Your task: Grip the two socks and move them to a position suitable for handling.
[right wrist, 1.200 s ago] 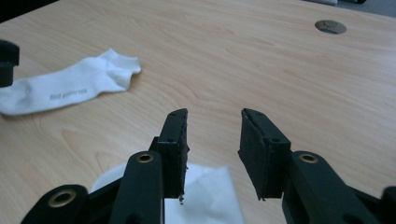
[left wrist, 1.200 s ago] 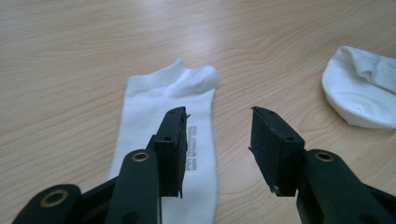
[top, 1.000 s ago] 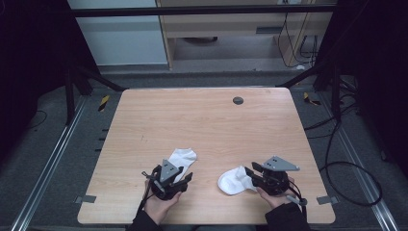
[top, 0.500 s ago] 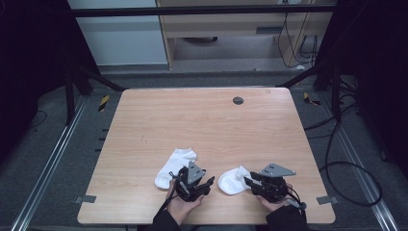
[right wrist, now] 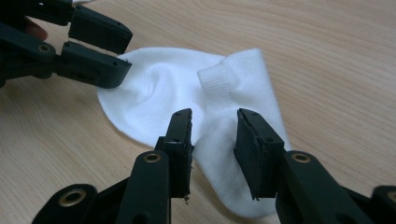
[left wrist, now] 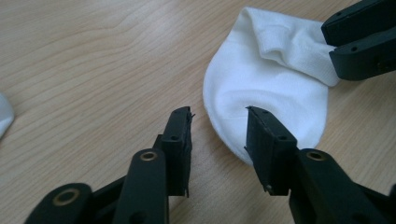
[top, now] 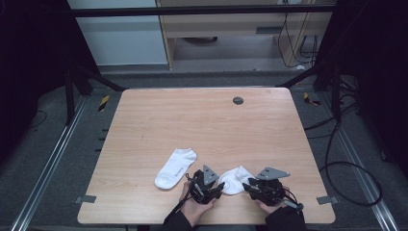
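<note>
We have two white socks on the table (top: 144, 115). The flat sock (top: 175, 168) lies stretched out on the near left of the board, untouched, well clear of both claws. The crumpled sock (top: 234, 178) sits at the near edge between our hands, bunched, with its cuff folded over on itself.

Our left gripper (top: 215, 186) is at the crumpled sock's left edge; in the left gripper view (left wrist: 218, 123) its jaws stand apart with the rim of the toe end between them, and they have just been closing, though the pads do not yet press the cloth. Our right gripper (top: 246, 185) is at the sock's right side; in the right gripper view (right wrist: 214, 128) its jaws are apart too, straddling the cloth just below the folded cuff, nothing pinched.

So we judge the work barely begun: both claws are placed on the crumpled sock, but no grip is made. Left to do, as we read it: clamp both ends, straighten the sock, and likely bring it to its mate.
</note>
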